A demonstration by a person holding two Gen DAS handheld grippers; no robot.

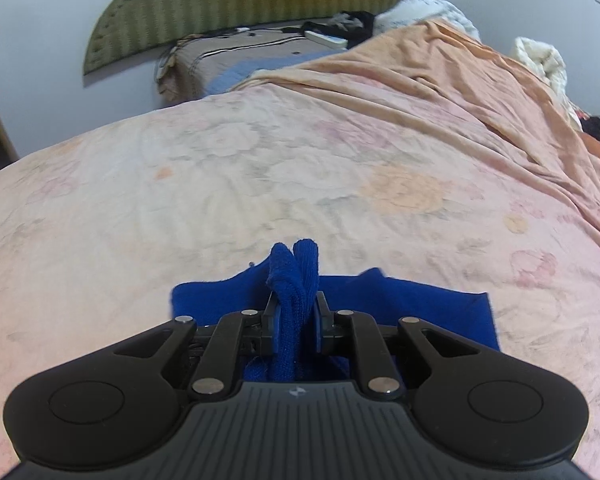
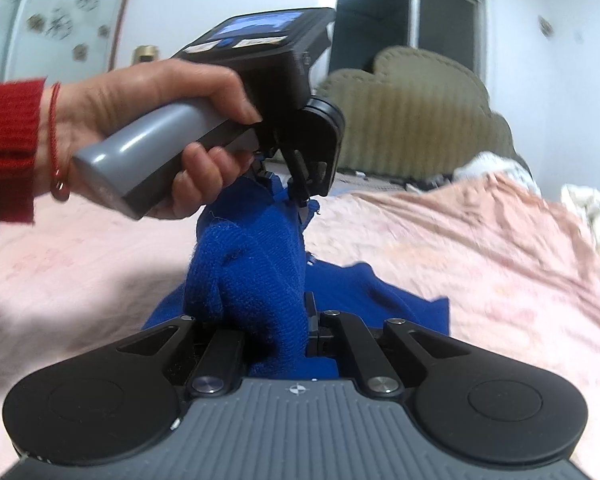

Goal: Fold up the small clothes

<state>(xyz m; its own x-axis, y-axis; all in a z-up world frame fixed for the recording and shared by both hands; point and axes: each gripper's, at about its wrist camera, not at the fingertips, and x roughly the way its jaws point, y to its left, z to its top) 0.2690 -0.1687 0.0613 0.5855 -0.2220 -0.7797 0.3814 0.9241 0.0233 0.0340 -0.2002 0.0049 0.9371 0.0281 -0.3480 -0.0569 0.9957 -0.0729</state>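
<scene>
Left gripper [image 1: 296, 312] pinched shut on bunched blue knit garment [image 1: 412, 300], rest spread on the pink floral bedspread [image 1: 260, 160] just ahead; right gripper [image 2: 260, 320] also clamps it, lifted, and only right view shows the hand [image 2: 152, 120] holding left gripper.

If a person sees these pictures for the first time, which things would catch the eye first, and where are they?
First the bright blue knitted garment, vivid against the pale pink floral bedsheet; part lies flat, part is lifted in a bunch. Both tongs are shut on it: the left tongs pinch a fold near the bottom of their view, the right tongs grip another bunch. In the right wrist view, the left hand, in a red sleeve, holds its grey-handled tool above the cloth.
</scene>
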